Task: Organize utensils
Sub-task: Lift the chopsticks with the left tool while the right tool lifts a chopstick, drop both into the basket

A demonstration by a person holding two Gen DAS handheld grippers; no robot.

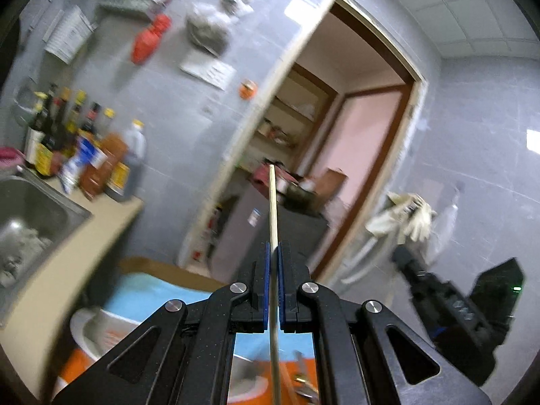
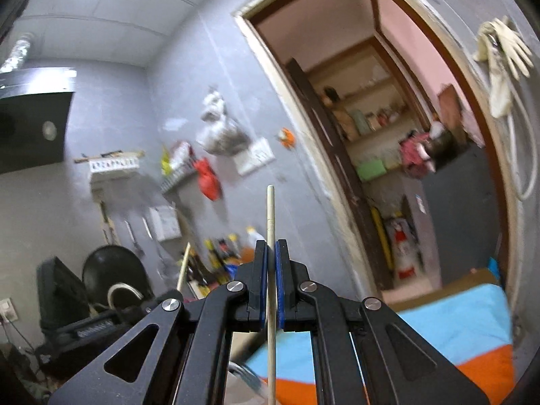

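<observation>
Two grippers each clamp one pale wooden chopstick. The left gripper (image 1: 273, 253) pinches its chopstick (image 1: 273, 209) between blue pads, as does the right gripper (image 2: 271, 249) with its chopstick (image 2: 270, 212). Each thin, straight, round-tipped stick juts ahead of the jaws. Best kept clamped and parallel while carried. Beyond: blurred bottles (image 1: 81, 148), a doorway (image 2: 388, 135).
</observation>
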